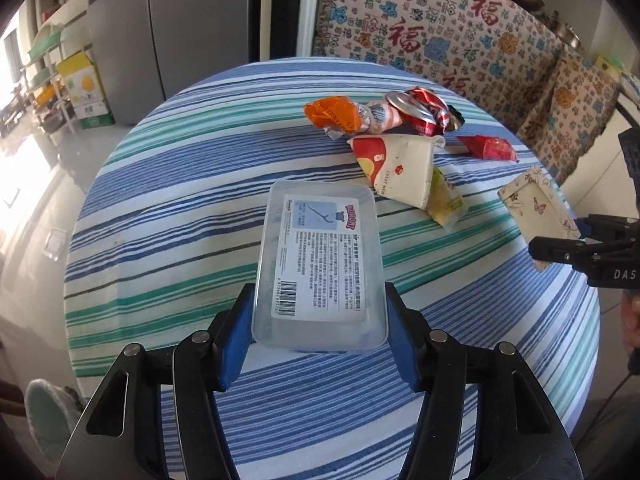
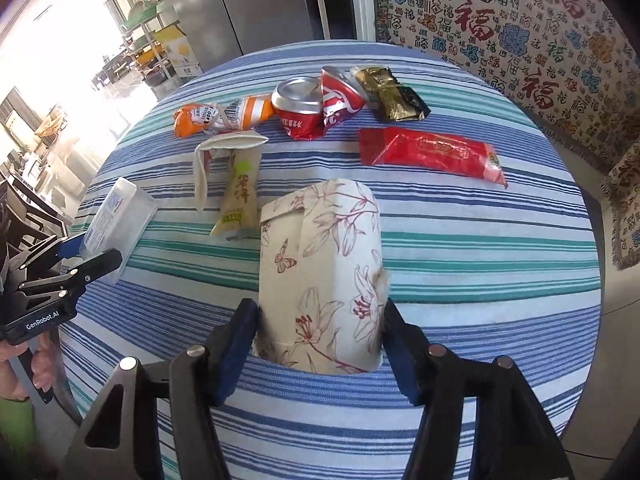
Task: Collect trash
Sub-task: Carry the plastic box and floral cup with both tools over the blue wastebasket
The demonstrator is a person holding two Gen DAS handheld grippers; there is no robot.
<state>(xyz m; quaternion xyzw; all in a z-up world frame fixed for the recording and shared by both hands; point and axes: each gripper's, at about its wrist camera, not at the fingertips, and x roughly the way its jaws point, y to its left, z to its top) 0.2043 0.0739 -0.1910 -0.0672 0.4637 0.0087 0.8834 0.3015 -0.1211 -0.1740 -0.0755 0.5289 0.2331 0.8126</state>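
Lying beyond the fingers: one crushed red can (image 2: 320, 104), five wrappers (image 2: 430, 152). Sitting between fingers: one clear plastic box (image 1: 320, 264), one floral carton (image 2: 320, 272).

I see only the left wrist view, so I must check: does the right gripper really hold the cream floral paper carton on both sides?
Observer: Yes. In the right wrist view, the right gripper has one blue pad against each side of the cream floral paper carton.
Operator: Does the crushed red drink can partly hide any trash from me?
Observer: Yes, a crumpled black-and-gold foil wrapper lies just right of it.
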